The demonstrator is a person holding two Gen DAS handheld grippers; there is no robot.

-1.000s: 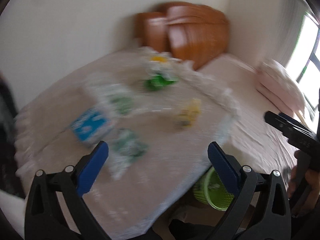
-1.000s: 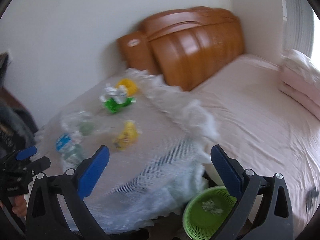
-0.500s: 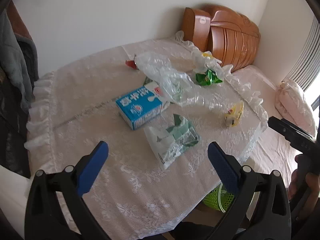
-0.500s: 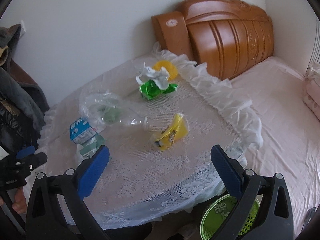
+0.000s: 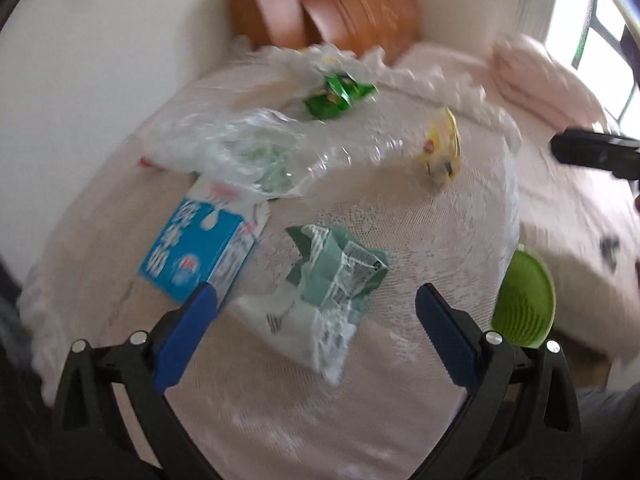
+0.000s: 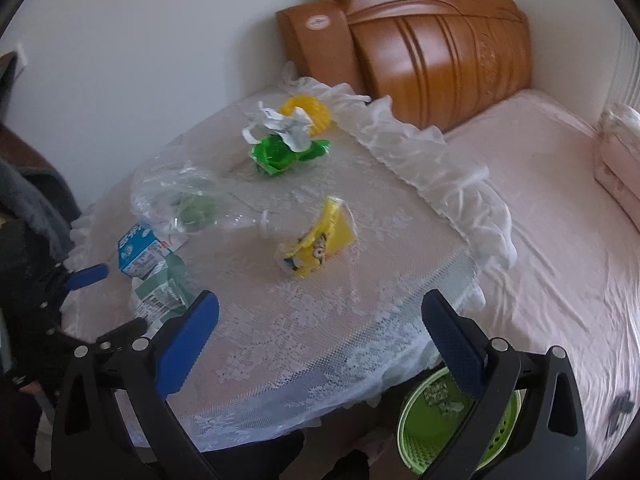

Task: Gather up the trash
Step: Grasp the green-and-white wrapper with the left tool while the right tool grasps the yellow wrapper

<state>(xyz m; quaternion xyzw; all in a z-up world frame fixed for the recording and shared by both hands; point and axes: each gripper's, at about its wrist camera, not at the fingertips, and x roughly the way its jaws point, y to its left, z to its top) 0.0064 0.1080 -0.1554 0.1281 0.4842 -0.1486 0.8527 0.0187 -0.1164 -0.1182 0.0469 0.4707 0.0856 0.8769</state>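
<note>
The left gripper hangs over the near part of the round table, its blue-padded jaws wide apart with nothing between them; just beyond its opening, at 12 o'clock, lies a crumpled pale green and white wrapper on the lace cloth. At 10 o'clock from this wrapper lies a blue and white milk carton, flat on its side; a clear plastic bag lies over the far end of the carton and spreads toward 1 o'clock. Further away, near the far edge, is a green snack wrapper; at 2 o'clock from the pale green wrapper lies a yellow cartoon packet; this view is somewhat blurred.

The right gripper is above the near edge of the table, jaws also wide apart and holding nothing; the yellow packet is at 12 o'clock from it, well apart from the fingers. A crumpled white paper rests on the green wrapper, with a yellow round object just behind. The green trash basket stands on the floor beside the table, at 5 o'clock in the right view, with some scraps inside. A bed with a wooden headboard is at the right side.
</note>
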